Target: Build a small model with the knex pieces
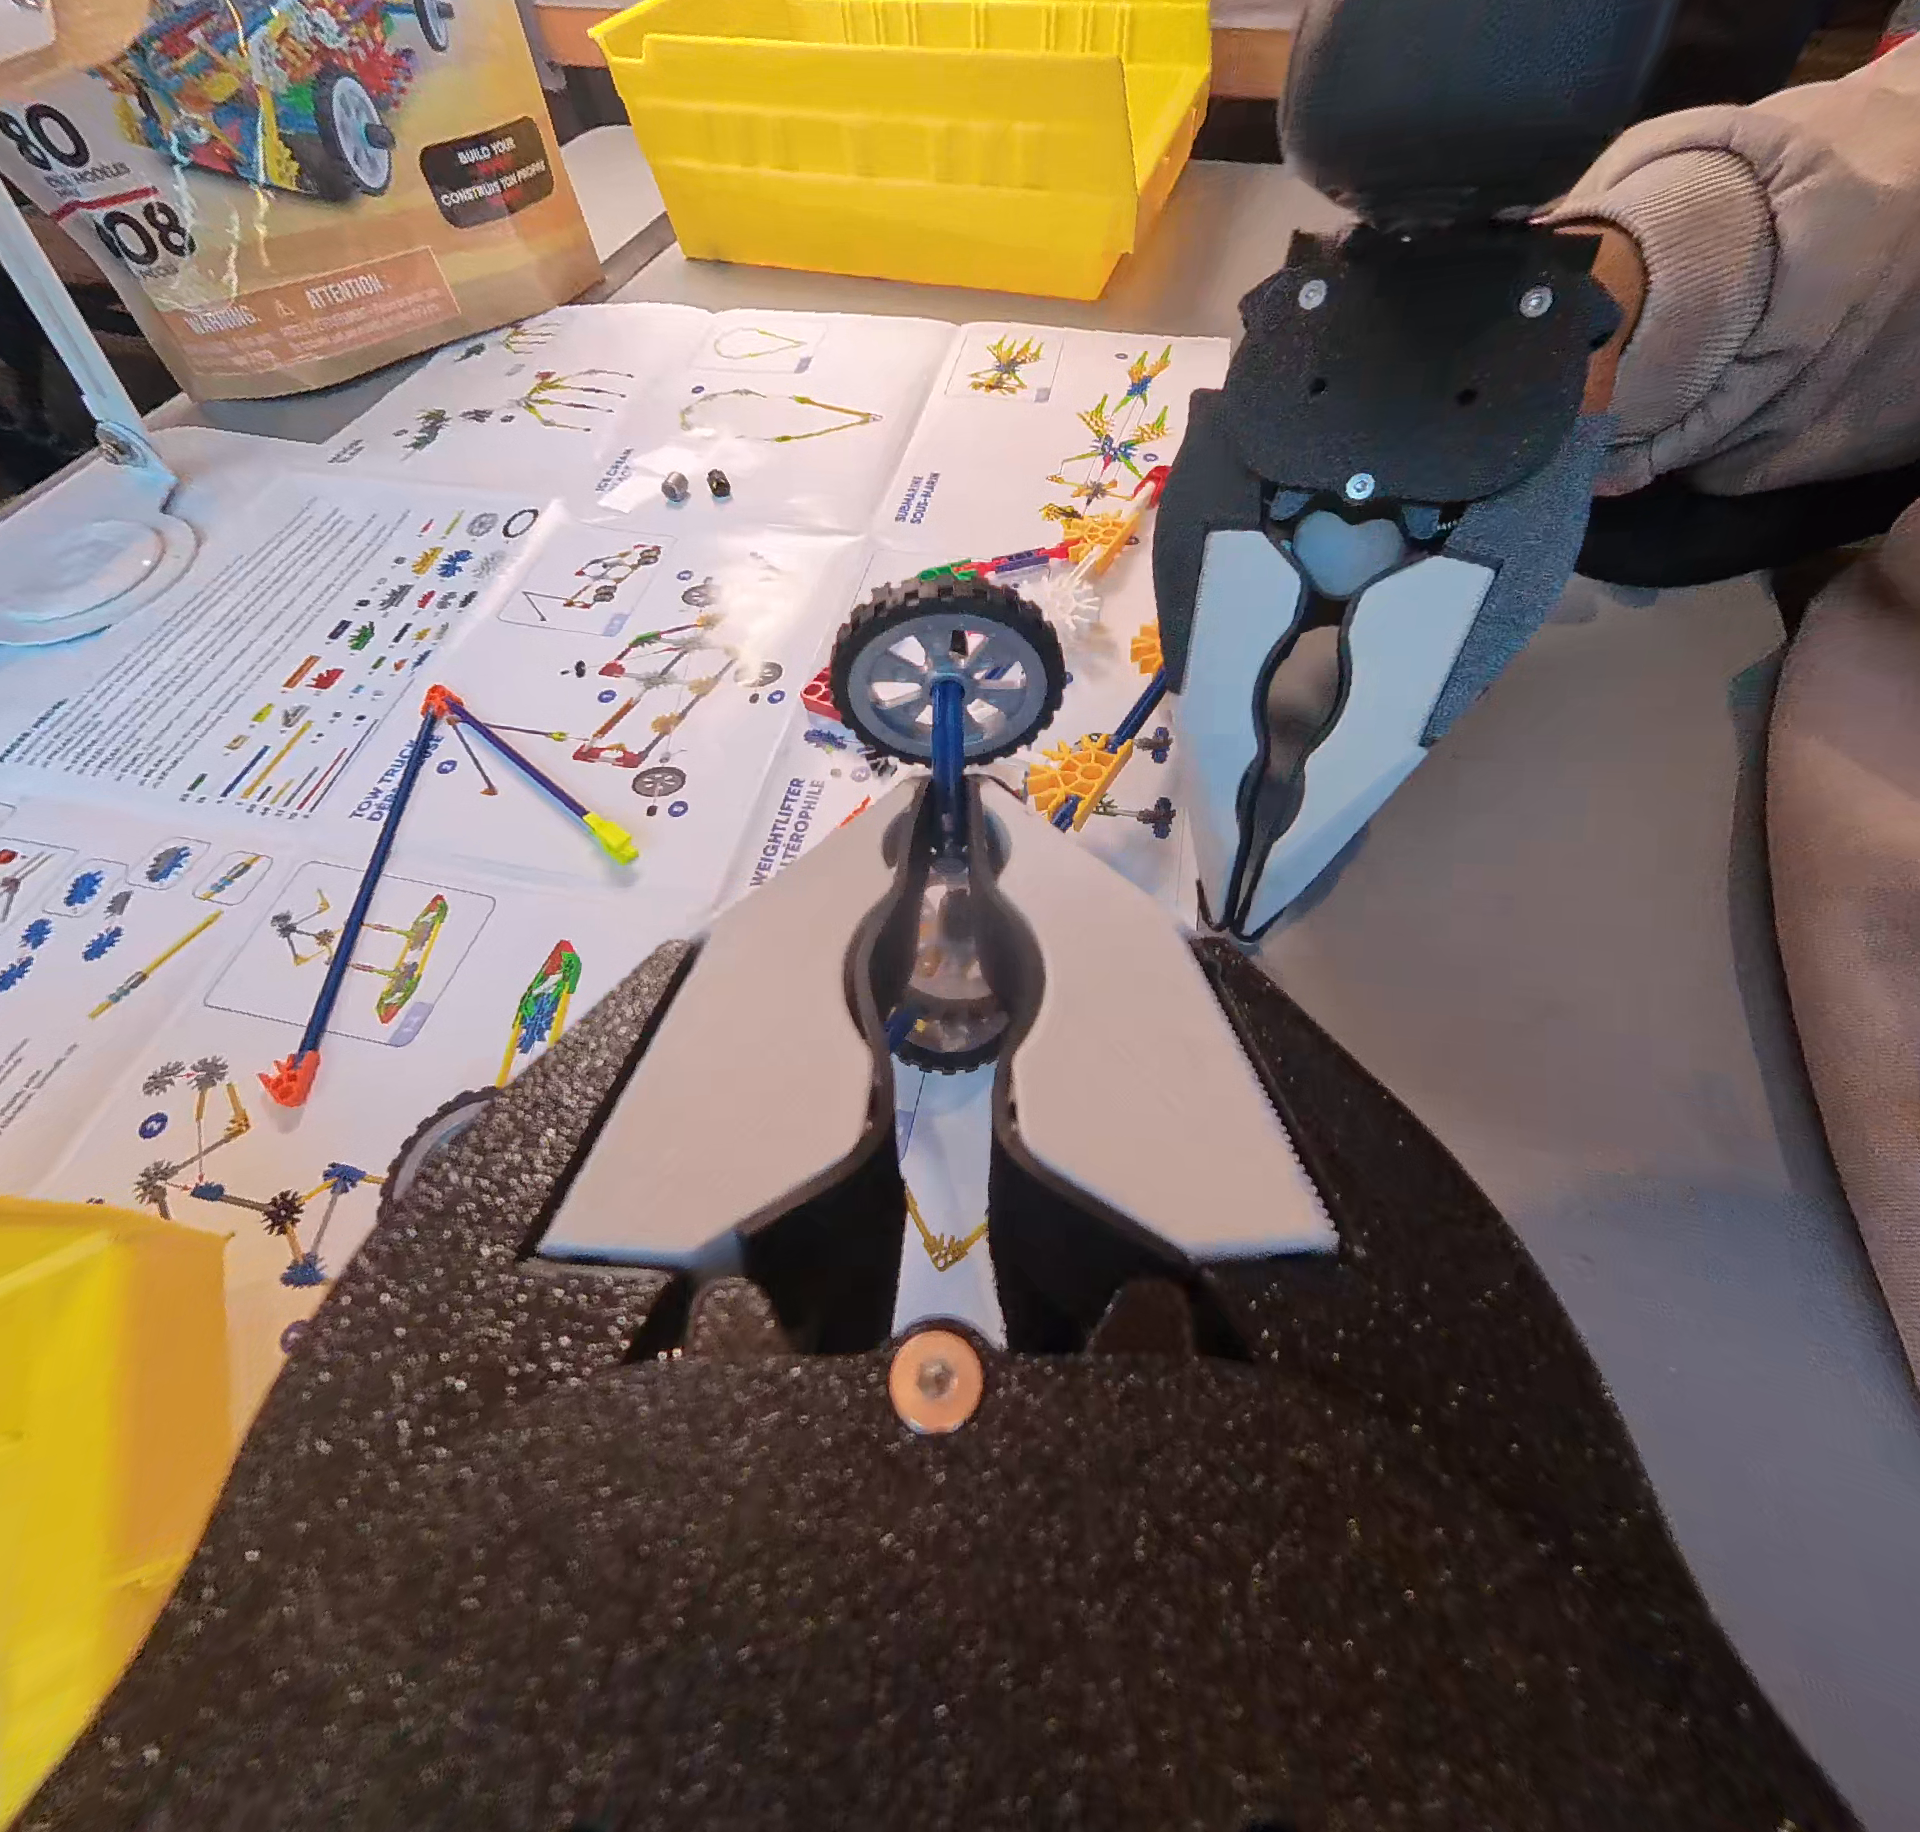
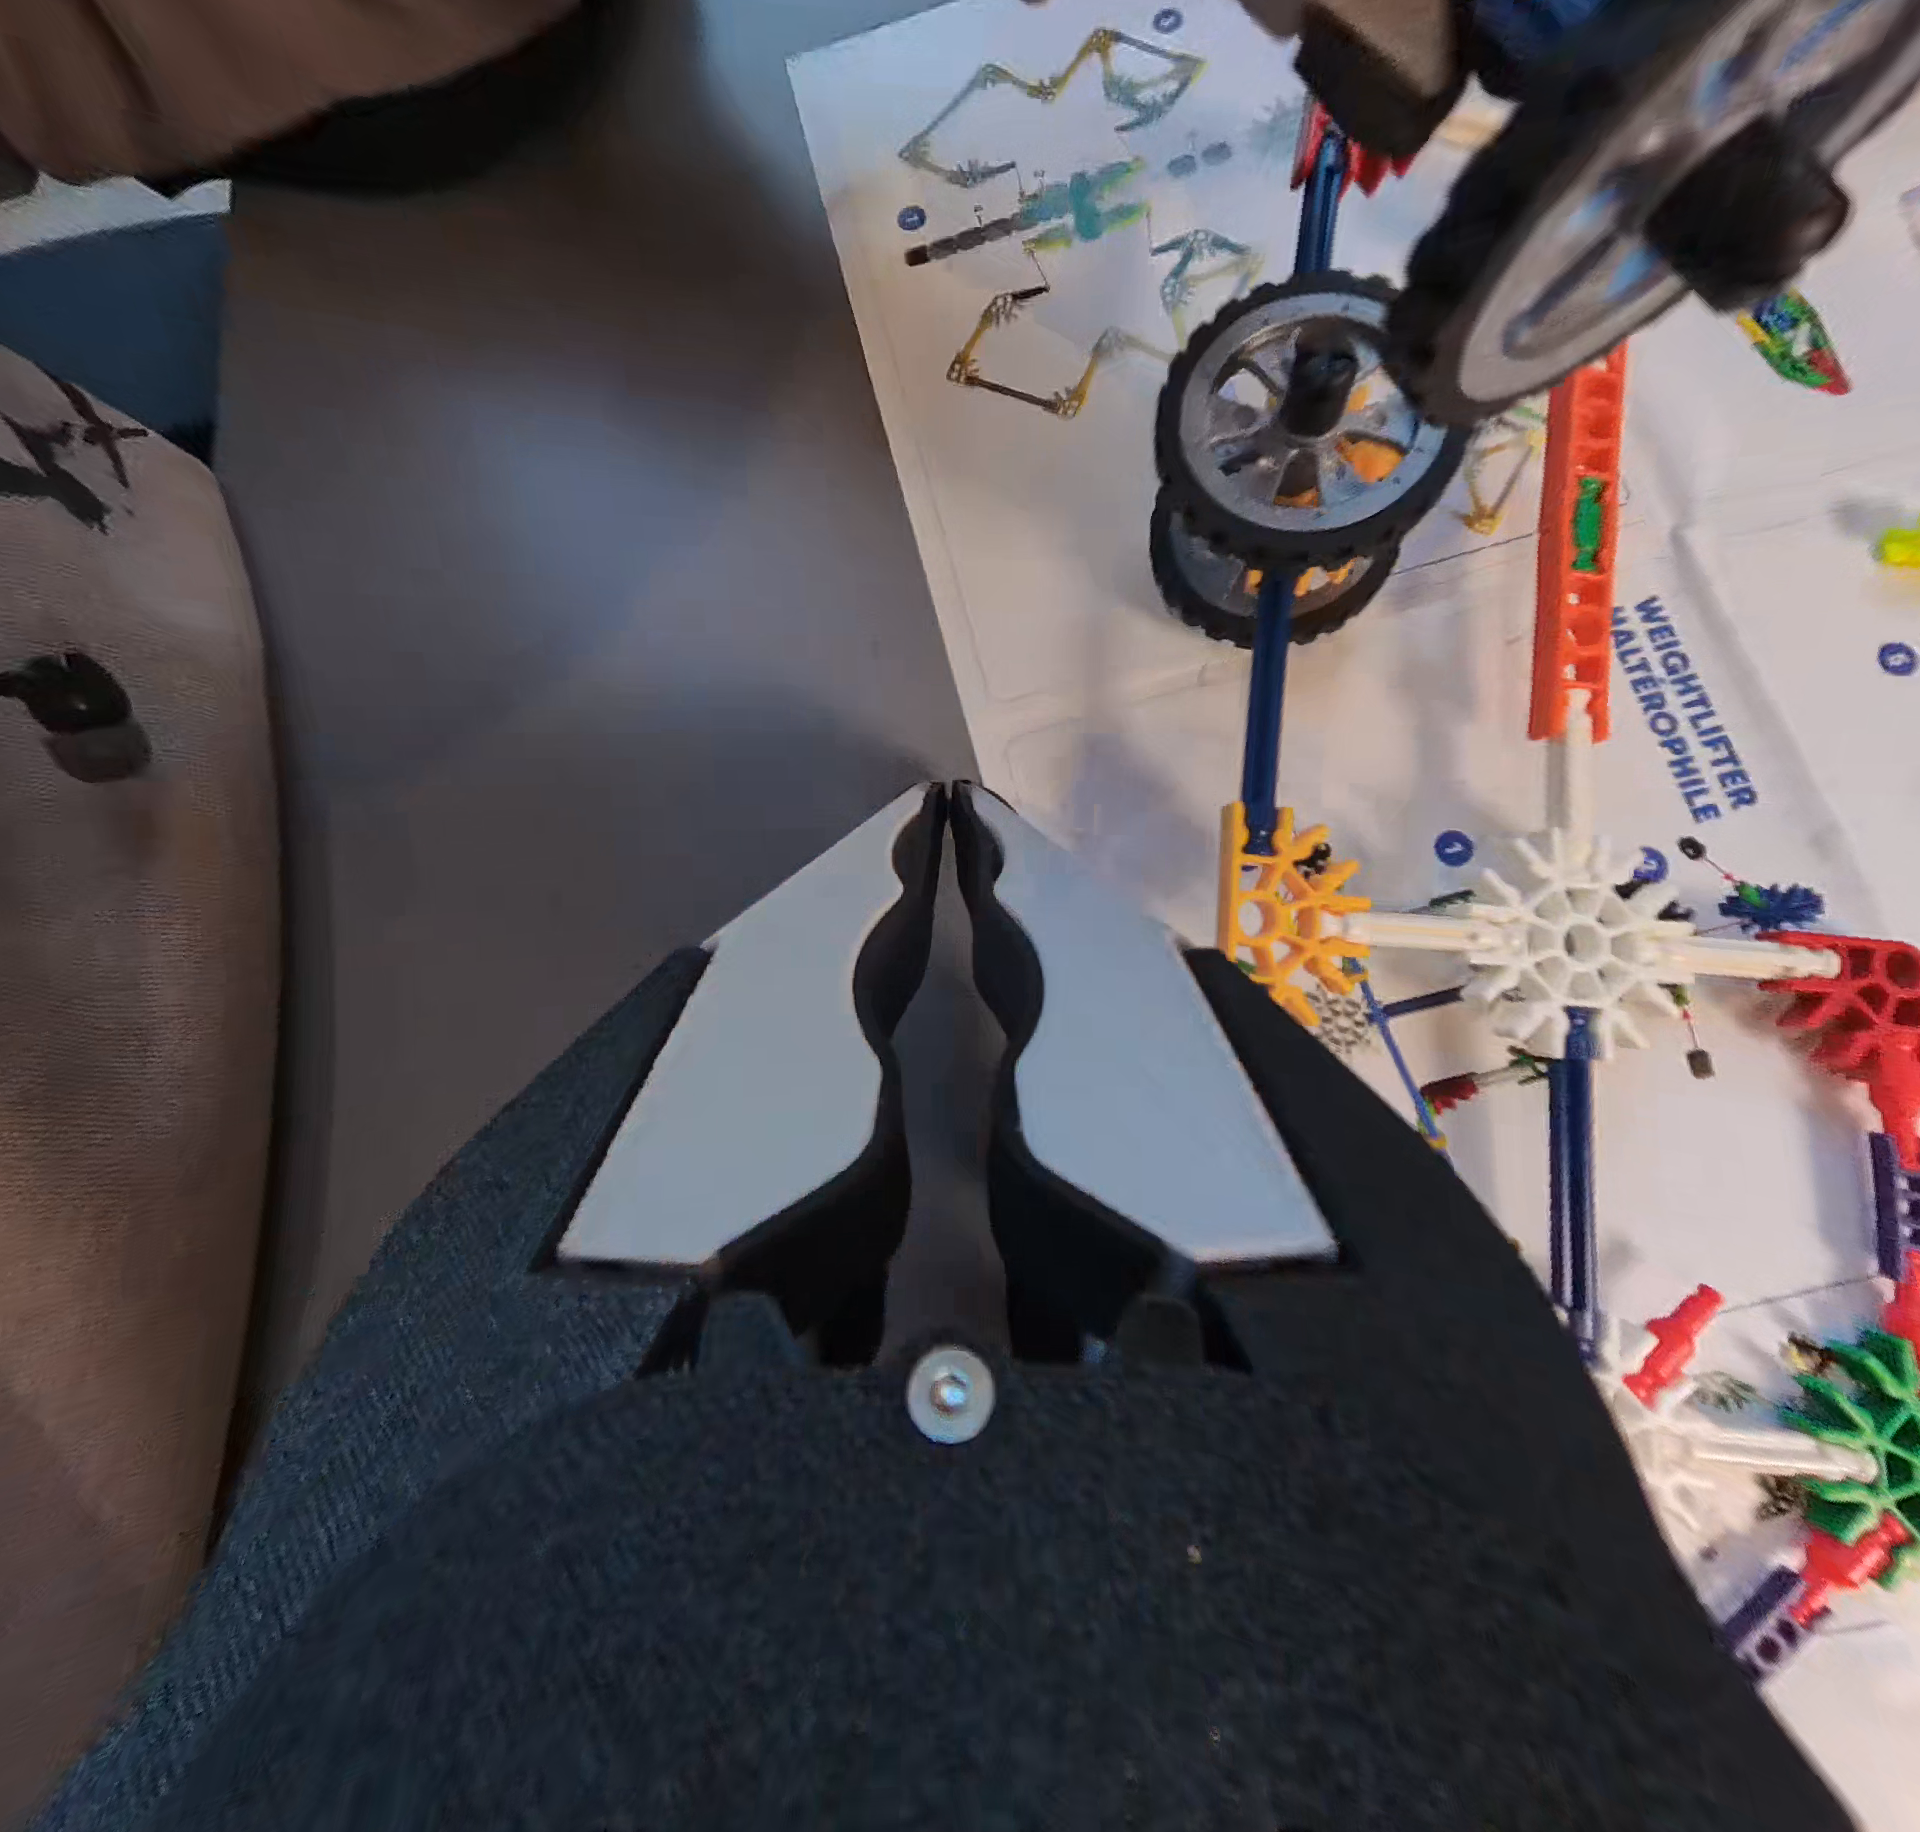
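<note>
I am pinching the blue rod (image 1: 948,743) in my left gripper (image 1: 940,816), its wheel (image 1: 948,686) hanging above the instruction sheet (image 1: 644,535). My right gripper (image 2: 948,790) is sitting pressed together, empty, over the table (image 2: 582,556). The thin rod could twist or slip.
</note>
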Demonstrator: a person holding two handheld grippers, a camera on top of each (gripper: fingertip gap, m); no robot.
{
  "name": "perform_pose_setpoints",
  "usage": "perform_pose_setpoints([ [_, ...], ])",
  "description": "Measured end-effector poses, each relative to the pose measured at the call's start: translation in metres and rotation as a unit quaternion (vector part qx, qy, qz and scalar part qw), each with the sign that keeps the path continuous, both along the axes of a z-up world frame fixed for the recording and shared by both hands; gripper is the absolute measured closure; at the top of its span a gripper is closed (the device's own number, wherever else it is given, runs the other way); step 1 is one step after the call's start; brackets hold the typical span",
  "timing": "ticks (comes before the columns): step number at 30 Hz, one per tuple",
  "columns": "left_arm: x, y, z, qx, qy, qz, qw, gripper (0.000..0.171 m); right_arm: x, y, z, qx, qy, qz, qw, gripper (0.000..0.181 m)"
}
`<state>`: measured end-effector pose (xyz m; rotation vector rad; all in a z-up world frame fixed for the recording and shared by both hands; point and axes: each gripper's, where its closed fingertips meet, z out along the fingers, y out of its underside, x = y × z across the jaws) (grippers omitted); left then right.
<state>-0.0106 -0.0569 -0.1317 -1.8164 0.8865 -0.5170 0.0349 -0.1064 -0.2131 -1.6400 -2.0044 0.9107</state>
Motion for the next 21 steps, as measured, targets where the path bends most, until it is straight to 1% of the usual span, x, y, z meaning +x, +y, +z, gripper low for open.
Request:
perform_pose_setpoints([
  [1,0.000,0.000,-0.001,-0.002,-0.001,0.000,1.000,0.169,0.001,-0.002,0.000,0.007,-0.007,0.006,1.000,0.181],
  [3,0.000,0.000,-0.002,-0.003,0.000,0.000,1.000,0.169,0.002,-0.001,0.001,0.023,-0.007,0.012,1.000,0.173],
  [5,0.001,0.000,-0.002,-0.003,-0.001,-0.001,1.000,0.169,0.004,-0.001,0.001,0.016,-0.011,0.017,1.000,0.165],
  [9,0.002,0.000,-0.004,-0.006,0.000,-0.003,1.000,0.169,0.006,-0.002,0.010,-0.006,0.010,0.024,1.000,0.158],
  [12,0.004,-0.001,-0.007,-0.011,-0.001,-0.008,1.000,0.169,0.010,-0.004,0.019,-0.020,0.024,0.040,0.999,0.147],
  [15,0.012,-0.008,-0.004,-0.002,-0.007,-0.035,0.999,0.169,0.009,0.008,0.038,-0.019,0.069,0.032,0.997,0.147],
  [18,0.024,-0.018,0.000,0.011,-0.007,-0.068,0.998,0.169,0.008,0.026,0.069,-0.032,0.153,0.016,0.988,0.145],
  [20,0.032,-0.024,0.001,0.016,-0.009,-0.086,0.996,0.169,0.010,0.033,0.086,-0.054,0.202,0.015,0.978,0.136],
  [21,0.036,-0.026,0.001,0.016,-0.009,-0.092,0.996,0.169,0.012,0.031,0.091,-0.063,0.215,0.027,0.974,0.127],
])
